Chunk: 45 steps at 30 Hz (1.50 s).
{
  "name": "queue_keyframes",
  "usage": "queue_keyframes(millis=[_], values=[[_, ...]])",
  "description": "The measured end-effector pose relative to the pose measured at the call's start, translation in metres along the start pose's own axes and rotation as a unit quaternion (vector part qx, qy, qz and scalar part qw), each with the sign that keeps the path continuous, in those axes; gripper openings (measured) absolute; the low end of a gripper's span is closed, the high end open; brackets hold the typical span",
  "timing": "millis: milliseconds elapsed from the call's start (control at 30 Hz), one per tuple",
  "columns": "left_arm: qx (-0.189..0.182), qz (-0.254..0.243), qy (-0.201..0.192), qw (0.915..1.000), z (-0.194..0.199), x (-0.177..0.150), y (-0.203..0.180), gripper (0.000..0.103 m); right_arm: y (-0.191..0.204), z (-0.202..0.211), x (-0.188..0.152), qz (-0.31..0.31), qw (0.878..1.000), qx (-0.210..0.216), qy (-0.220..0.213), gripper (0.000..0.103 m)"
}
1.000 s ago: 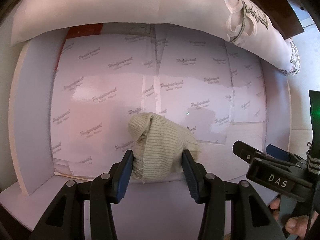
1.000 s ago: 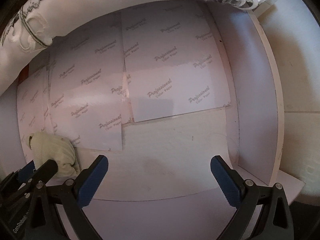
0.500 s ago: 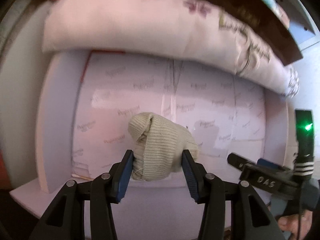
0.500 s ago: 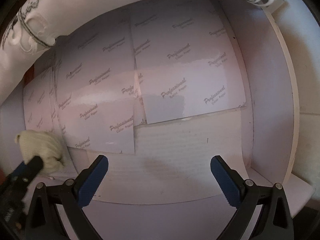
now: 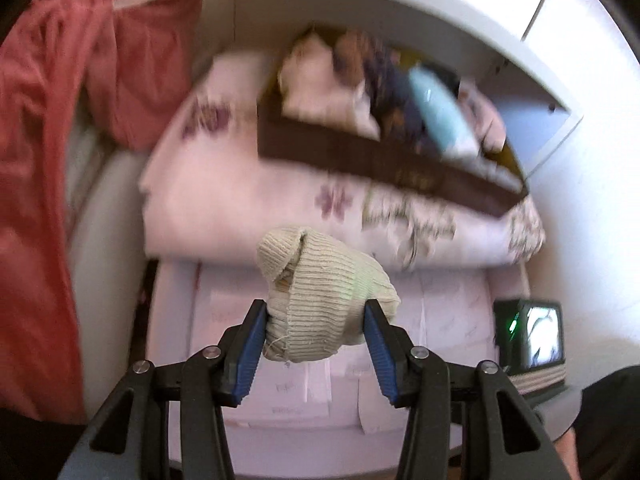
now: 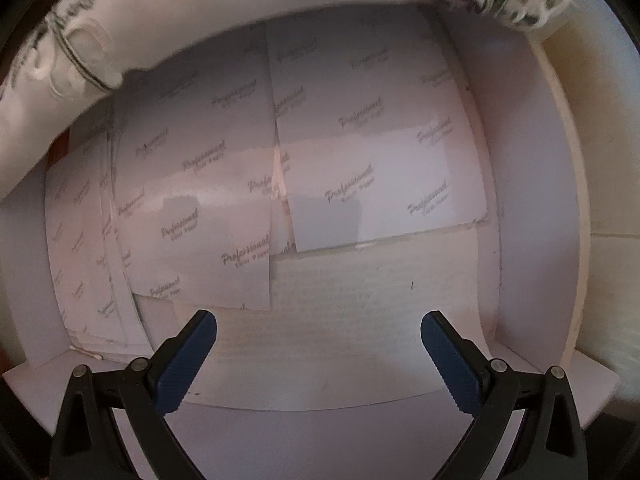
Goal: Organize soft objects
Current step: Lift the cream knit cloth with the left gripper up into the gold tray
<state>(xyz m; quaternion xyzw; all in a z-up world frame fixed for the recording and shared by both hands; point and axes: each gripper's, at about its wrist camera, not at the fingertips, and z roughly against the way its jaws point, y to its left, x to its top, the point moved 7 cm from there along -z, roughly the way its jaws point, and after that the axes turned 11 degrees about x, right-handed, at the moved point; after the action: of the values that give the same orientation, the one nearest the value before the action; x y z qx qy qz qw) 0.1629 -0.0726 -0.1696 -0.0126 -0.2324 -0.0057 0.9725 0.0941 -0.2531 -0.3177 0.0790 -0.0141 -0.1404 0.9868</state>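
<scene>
Left gripper clamped on a bundled cream knit piece, pads pressing both sides, the bundle held clear in the air above the paper-lined white drawer and in front of a folded floral quilt. Step in hand reads as carrying the knit piece toward storage, likely the brown box of soft things resting on the quilt, so the next move calls for a forward reach over the box rim before letting go. Right gripper hangs over the drawer floor, jaws wide apart, nothing between them.
</scene>
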Motion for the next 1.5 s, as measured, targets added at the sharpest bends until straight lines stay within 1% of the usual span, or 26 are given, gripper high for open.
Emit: queue_keyframes(millis=[100, 233, 300, 333, 400, 467, 567, 633, 833, 1033, 1067, 1267, 1500], values=[[0.003, 0.004, -0.034, 0.9994, 0.017, 0.023, 0.001, 0.049, 0.005, -0.003, -0.002, 0.002, 1.000, 0.006, 0.008, 0.103], [0.000, 0.009, -0.061, 0.9981, 0.036, 0.045, 0.011, 0.049, 0.009, -0.004, -0.003, 0.003, 1.000, 0.006, 0.011, 0.103], [-0.001, 0.007, -0.077, 0.9970, 0.046, 0.053, 0.009, 0.049, 0.010, -0.003, -0.004, 0.002, 1.000, 0.006, 0.010, 0.103], [-0.001, 0.006, -0.082, 0.9966, 0.048, 0.052, 0.005, 0.049, 0.011, -0.002, -0.004, 0.002, 1.000, 0.004, 0.008, 0.103], [0.000, 0.000, -0.096, 0.9954, 0.053, 0.062, 0.000, 0.049, 0.012, -0.003, -0.004, 0.004, 1.000, 0.003, 0.004, 0.103], [-0.001, -0.004, -0.107, 0.9943, 0.058, 0.068, -0.004, 0.049, 0.012, 0.005, -0.002, 0.001, 1.000, 0.014, -0.006, 0.103], [-0.004, -0.007, -0.120, 0.9928, 0.062, 0.077, -0.008, 0.049, 0.016, 0.016, 0.002, 0.002, 1.000, 0.017, -0.024, 0.103], [-0.004, -0.011, -0.127, 0.9918, 0.061, 0.085, -0.013, 0.049, 0.020, 0.022, 0.004, -0.005, 0.999, 0.036, -0.031, 0.103], [-0.007, -0.013, -0.137, 0.9905, 0.052, 0.110, -0.022, 0.049, 0.026, 0.038, 0.007, -0.021, 0.997, 0.062, -0.049, 0.103], [-0.005, -0.017, -0.138, 0.9903, 0.036, 0.129, -0.030, 0.049, 0.031, 0.043, 0.008, -0.027, 0.995, 0.078, -0.055, 0.103], [-0.005, -0.018, -0.138, 0.9903, 0.033, 0.130, -0.031, 0.049, 0.029, 0.046, 0.015, -0.028, 0.995, 0.081, -0.055, 0.103], [-0.001, -0.026, -0.136, 0.9904, 0.016, 0.140, -0.040, 0.049, 0.034, 0.049, 0.021, -0.028, 0.993, 0.099, -0.057, 0.103], [0.004, -0.038, -0.132, 0.9905, -0.004, 0.145, -0.050, 0.049, 0.041, 0.054, 0.025, -0.023, 0.992, 0.109, -0.055, 0.103]])
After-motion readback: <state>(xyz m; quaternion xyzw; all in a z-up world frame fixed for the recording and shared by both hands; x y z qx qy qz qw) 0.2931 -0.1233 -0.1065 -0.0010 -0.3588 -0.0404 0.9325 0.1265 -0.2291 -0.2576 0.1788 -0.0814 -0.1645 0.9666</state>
